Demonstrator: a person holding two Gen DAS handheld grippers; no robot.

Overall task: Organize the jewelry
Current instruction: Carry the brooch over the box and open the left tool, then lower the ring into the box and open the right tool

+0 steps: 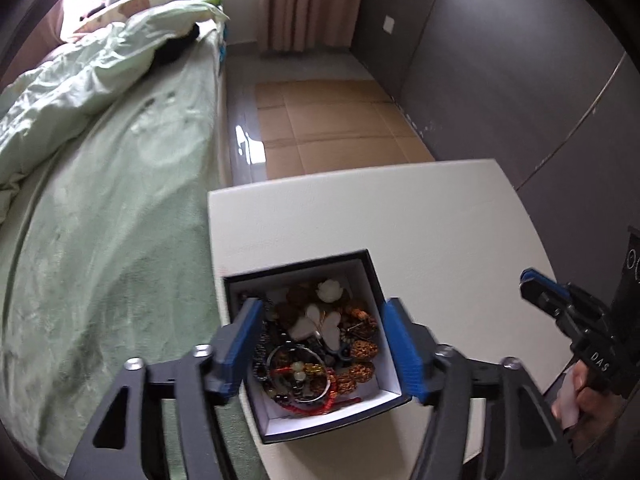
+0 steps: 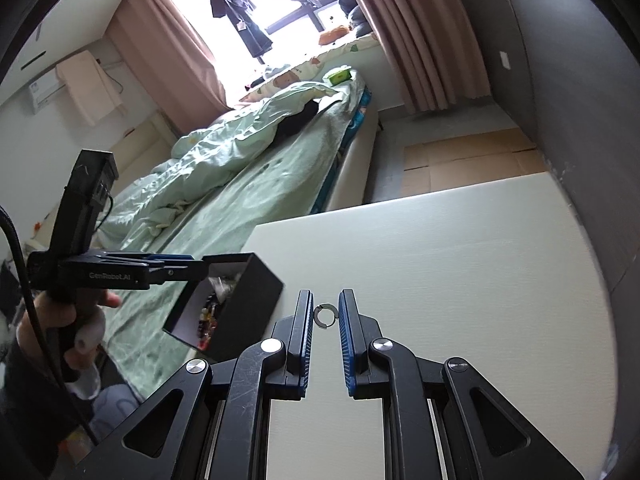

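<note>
A black jewelry box (image 1: 372, 270) with a white lining stands at the left edge of the white table (image 1: 420, 216). It is full of beads, bracelets and pendants (image 1: 320, 344). My left gripper (image 1: 318, 332) is shut on the box, one blue pad on each outer side wall. The box (image 2: 248, 304) and the left gripper (image 2: 188, 266) also show in the right wrist view. My right gripper (image 2: 325, 314) is held over the table, its jaws a narrow gap apart around a small silver ring (image 2: 326, 315). Its tip shows in the left wrist view (image 1: 538, 290).
A bed with a green sheet (image 1: 100, 240) and a crumpled quilt (image 1: 72, 92) lies to the left of the table. Cardboard sheets (image 1: 332, 120) cover the floor beyond the table. A dark wardrobe wall (image 1: 520, 60) runs along the right.
</note>
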